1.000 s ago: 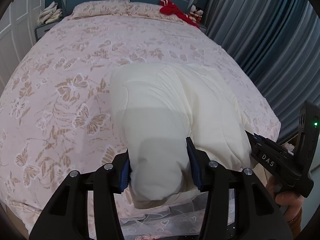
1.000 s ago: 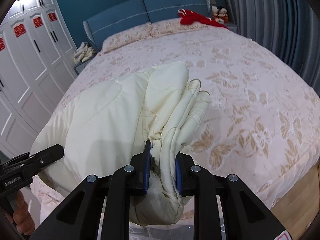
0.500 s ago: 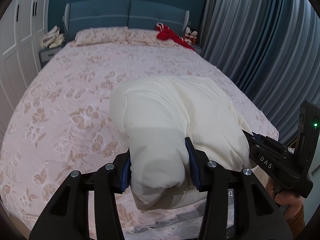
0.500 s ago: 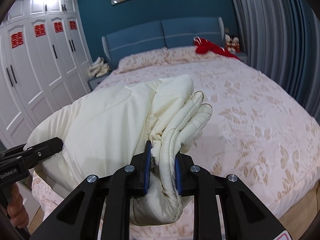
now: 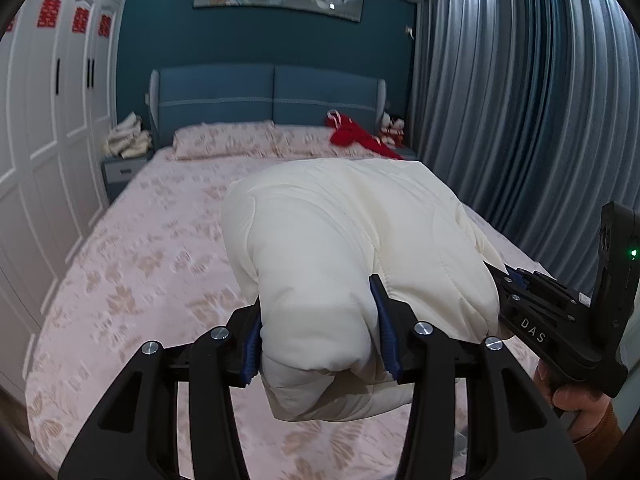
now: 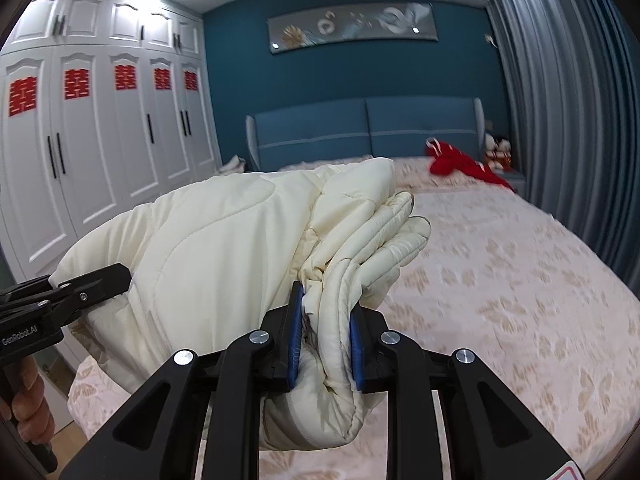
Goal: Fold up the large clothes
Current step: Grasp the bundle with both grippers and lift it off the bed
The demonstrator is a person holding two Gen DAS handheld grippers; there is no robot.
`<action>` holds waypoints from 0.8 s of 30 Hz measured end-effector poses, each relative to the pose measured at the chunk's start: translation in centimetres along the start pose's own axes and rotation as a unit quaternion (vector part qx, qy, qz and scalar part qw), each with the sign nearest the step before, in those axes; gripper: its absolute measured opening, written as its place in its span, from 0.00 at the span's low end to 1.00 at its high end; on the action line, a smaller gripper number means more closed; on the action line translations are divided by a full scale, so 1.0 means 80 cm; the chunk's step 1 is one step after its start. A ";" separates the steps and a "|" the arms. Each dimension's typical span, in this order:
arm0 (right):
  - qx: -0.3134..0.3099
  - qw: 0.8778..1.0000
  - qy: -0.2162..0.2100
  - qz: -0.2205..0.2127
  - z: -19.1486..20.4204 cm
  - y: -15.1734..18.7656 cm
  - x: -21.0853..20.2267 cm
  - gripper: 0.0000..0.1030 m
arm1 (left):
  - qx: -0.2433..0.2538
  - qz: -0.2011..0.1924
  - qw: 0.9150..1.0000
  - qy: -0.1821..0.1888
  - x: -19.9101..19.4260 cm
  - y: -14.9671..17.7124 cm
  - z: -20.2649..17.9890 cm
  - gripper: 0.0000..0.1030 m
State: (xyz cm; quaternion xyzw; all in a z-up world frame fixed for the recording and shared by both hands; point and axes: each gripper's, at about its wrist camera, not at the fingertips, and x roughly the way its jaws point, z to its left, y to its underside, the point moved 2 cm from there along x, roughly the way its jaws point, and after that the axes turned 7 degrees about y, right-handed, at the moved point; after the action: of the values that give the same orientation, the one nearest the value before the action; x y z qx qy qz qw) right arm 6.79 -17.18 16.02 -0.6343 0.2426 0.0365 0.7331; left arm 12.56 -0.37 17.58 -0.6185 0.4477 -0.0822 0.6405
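At the bottom centre of the left wrist view we have the left gripper (image 5: 318, 328), its two blue pads pressed on a thick rolled end of the cream padded garment (image 5: 344, 248). The fingers stand rather wide here, because the bundle between them has many layers. At the bottom centre of the right wrist view the right gripper (image 6: 325, 334) is closed much narrower on a thinner stack of quilted edges of the same garment (image 6: 224, 248). We think this end is thin because only the hems meet there.

The garment hangs between our two grippers as one folded package, in the middle of both frames, and it seems to be lifted off the bed (image 5: 132, 264); only its lower fold is close to the bedcover. We judge that we hold both ends so that the folds do not fall open while the package is carried. At the right edge of the left view, the right tool is seen in a person's hand (image 5: 576, 404), just beside the bundle.

Farther, in the upper middle, lie the pillows (image 5: 224, 145) and a red cloth (image 5: 356, 136) in front of the blue headboard (image 5: 272, 96). White wardrobes (image 6: 100, 128) fill the upper left and grey curtains (image 5: 520, 100) the right.
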 end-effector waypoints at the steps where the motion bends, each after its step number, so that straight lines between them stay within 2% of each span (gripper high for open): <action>1: -0.003 1.000 -0.003 -0.006 0.006 -0.006 0.002 0.20 | 0.002 -0.008 1.000 -0.003 -0.003 -0.005 0.006 0.44; 7: -0.013 0.999 -0.020 -0.038 0.036 -0.028 0.018 0.20 | 0.028 -0.052 0.998 -0.014 -0.018 -0.029 0.035 0.44; 15: -0.010 0.998 -0.044 -0.053 0.061 -0.032 0.079 0.20 | 0.081 -0.135 0.987 -0.025 -0.010 -0.038 0.080 0.44; 20: -0.006 0.998 -0.049 -0.042 0.073 -0.024 0.122 0.20 | 0.084 -0.134 0.987 -0.032 0.021 -0.045 0.110 0.44; 24: -0.011 0.999 -0.046 -0.012 0.075 0.008 0.173 0.20 | 0.101 -0.134 0.985 -0.041 0.049 -0.038 0.127 0.44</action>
State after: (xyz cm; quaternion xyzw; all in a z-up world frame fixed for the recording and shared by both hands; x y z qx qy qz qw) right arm 20.57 -14.91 10.34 -0.6425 0.2010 0.0594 0.7371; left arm 23.10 3.71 16.72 -0.6079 0.3238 -0.1868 0.7005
